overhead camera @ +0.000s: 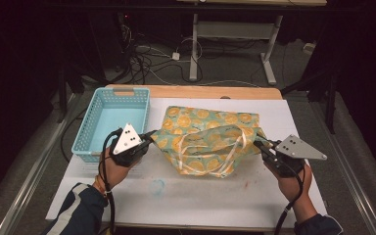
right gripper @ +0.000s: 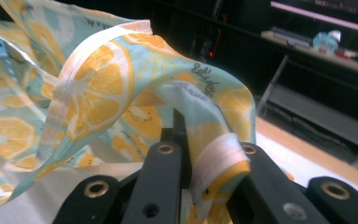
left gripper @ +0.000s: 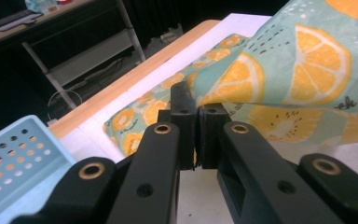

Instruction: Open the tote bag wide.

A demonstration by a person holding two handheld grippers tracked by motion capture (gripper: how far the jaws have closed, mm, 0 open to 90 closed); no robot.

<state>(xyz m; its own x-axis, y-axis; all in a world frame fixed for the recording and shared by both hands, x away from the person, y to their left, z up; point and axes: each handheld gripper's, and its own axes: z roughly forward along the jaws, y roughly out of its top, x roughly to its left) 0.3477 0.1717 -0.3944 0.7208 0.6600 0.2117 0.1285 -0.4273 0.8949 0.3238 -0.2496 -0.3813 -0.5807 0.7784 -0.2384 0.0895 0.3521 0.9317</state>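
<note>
A teal cloth bag with orange-slice print (overhead camera: 208,137) lies on the white mat, its near opening lifted and stretched between both grippers. My left gripper (overhead camera: 152,135) is shut on the bag's left rim; in the left gripper view the fabric (left gripper: 279,70) runs from the closed jaws up to the right. My right gripper (overhead camera: 258,143) is shut on the bag's right rim; in the right gripper view the hemmed edge (right gripper: 214,163) is folded between the jaws. The pale ribbon handles (overhead camera: 225,156) hang loose over the bag's front.
A light blue perforated basket (overhead camera: 108,122) stands on the table at the left, close behind the left hand. The white mat (overhead camera: 186,196) covers the wooden table (overhead camera: 200,91). Beyond the table are cables on the floor and a desk frame (overhead camera: 235,44).
</note>
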